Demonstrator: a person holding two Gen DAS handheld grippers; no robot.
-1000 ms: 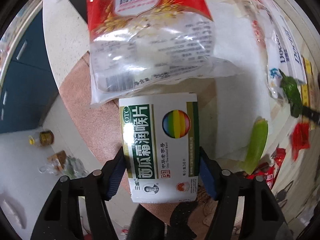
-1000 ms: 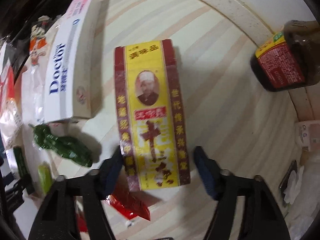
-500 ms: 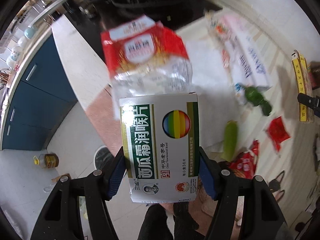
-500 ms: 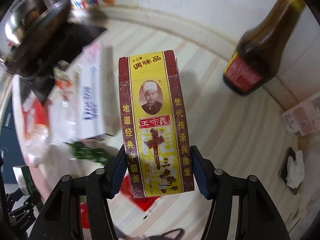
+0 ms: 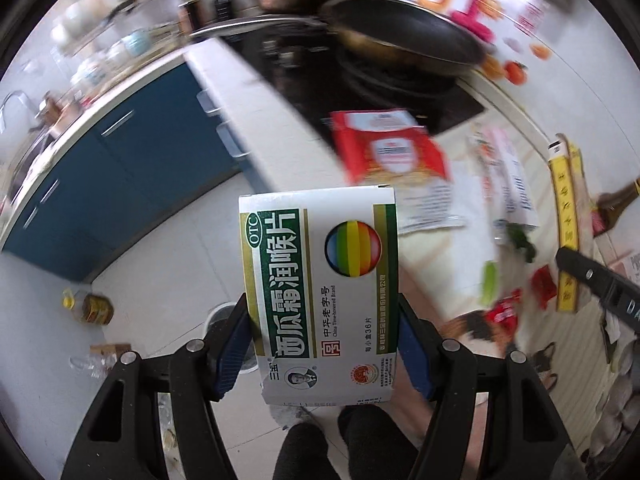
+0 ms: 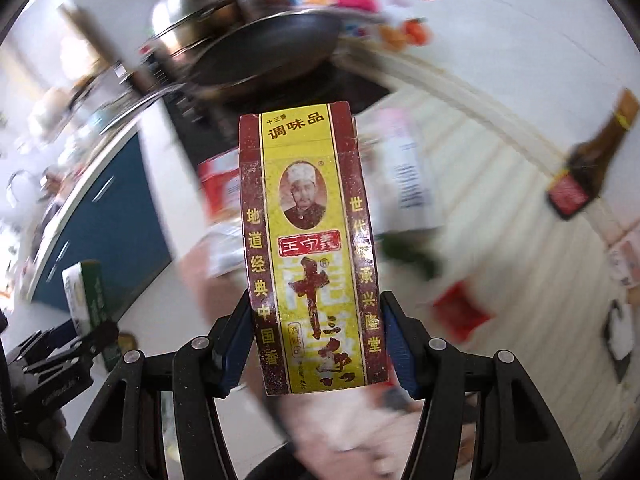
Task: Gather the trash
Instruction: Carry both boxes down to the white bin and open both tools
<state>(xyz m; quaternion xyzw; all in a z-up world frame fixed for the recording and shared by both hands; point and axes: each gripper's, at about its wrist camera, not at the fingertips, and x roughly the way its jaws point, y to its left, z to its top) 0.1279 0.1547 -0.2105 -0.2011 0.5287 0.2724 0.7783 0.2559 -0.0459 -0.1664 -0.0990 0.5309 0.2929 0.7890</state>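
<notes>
The left claw (image 5: 324, 344) is clamped on the lower sides of a white-and-green medicine box (image 5: 320, 296). The right claw (image 6: 316, 344) grips a yellow spice box (image 6: 312, 248) likewise. Both look like light, crushable cardboard, best pinched gently on the side edges.

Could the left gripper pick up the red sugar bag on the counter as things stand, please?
Probably not. The left gripper is shut on the green-and-white medicine box, held up off the counter, so its fingers are occupied. The red sugar bag lies uncovered beyond it.
</notes>
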